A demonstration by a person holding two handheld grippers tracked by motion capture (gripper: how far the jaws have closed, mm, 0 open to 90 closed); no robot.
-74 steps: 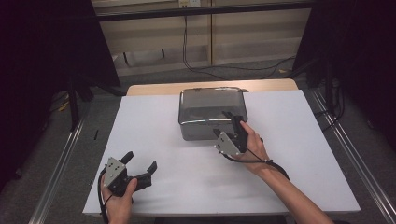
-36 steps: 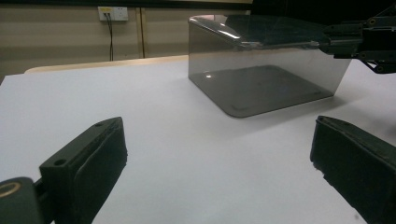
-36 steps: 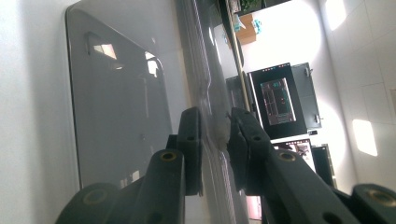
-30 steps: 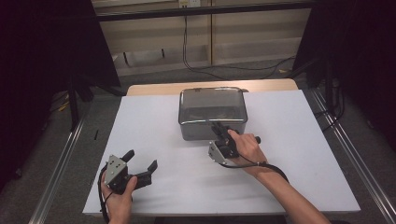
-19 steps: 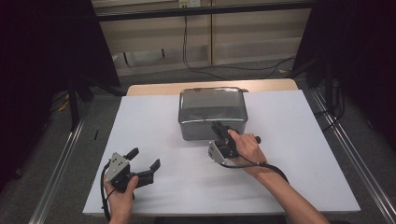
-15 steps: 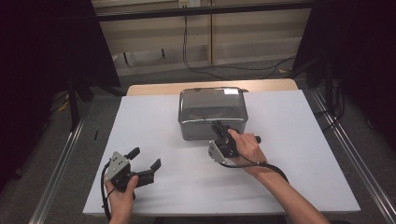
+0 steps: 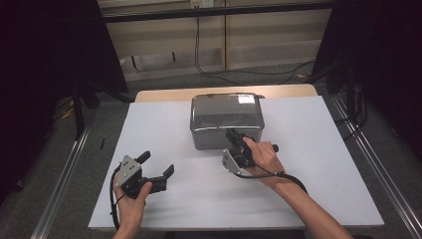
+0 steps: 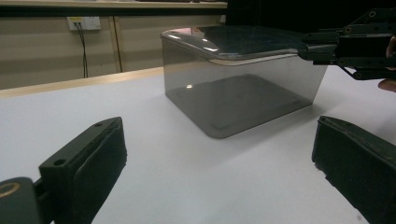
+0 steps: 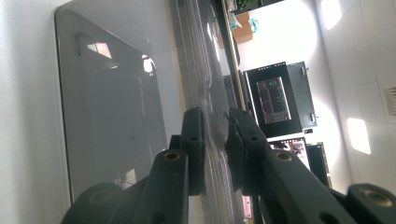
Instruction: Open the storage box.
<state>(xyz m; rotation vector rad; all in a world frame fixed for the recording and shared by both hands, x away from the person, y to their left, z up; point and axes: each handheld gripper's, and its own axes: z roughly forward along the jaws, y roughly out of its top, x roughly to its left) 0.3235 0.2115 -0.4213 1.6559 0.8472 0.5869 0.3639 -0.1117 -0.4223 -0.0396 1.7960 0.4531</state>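
A smoky grey see-through box (image 7: 219,137) with a glossy lid (image 7: 224,110) stands at the middle back of the white table (image 7: 318,149). My right gripper (image 7: 233,135) is at the box's front right corner, its jaws shut on the lid's rim. In the right gripper view the two jaws pinch that rim (image 9: 215,140) edge-on, and the lid (image 9: 112,102) spreads to the left. My left gripper (image 7: 157,162) rests open near the table's front left, empty. In the left gripper view its wide-apart jaws (image 8: 224,154) face the box (image 8: 243,93), and the right gripper (image 8: 310,46) holds the lid's corner.
A wooden table edge (image 7: 164,94) runs behind the white sheet. Metal rails (image 7: 64,174) flank the table on both sides. Cables (image 7: 239,72) lie on the floor beyond it. White surface lies bare in front of the box.
The right gripper came down from the box's right side to its front right corner and then stayed still. The left gripper crept a little to the right.
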